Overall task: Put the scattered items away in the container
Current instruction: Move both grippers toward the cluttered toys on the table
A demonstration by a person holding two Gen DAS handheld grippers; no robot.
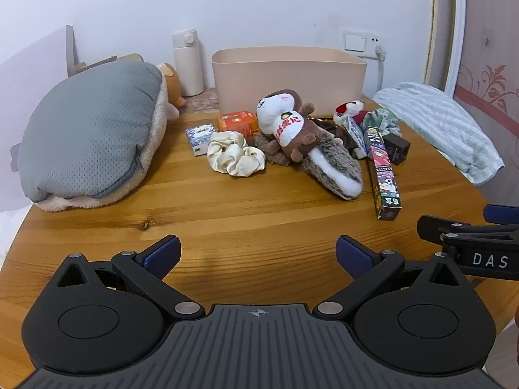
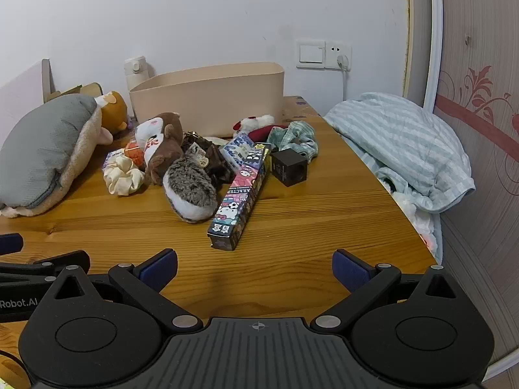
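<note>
A beige container (image 1: 288, 77) (image 2: 207, 97) stands at the back of the wooden table (image 1: 227, 207). In front of it lies a heap: a brown squirrel plush (image 1: 298, 133) (image 2: 165, 149), a cream scrunchie (image 1: 233, 154) (image 2: 123, 175), an orange box (image 1: 238, 123), a small blue-white box (image 1: 199, 134), a long cartoon-print box (image 1: 382, 175) (image 2: 241, 194), a black cube box (image 1: 397, 149) (image 2: 288, 167), a red-white plush (image 1: 348, 110) (image 2: 256, 123) and a checked cloth (image 1: 382, 121) (image 2: 293, 139). My left gripper (image 1: 258, 256) and right gripper (image 2: 254, 269) are open over bare table near the front edge, holding nothing.
A large grey cushion plush (image 1: 94, 129) (image 2: 42, 152) lies at the left. A white bottle (image 1: 187, 61) stands behind it by the container. A striped blue blanket (image 1: 444, 126) (image 2: 402, 146) hangs over the right edge. A wall socket with a cable (image 2: 339, 56) is behind.
</note>
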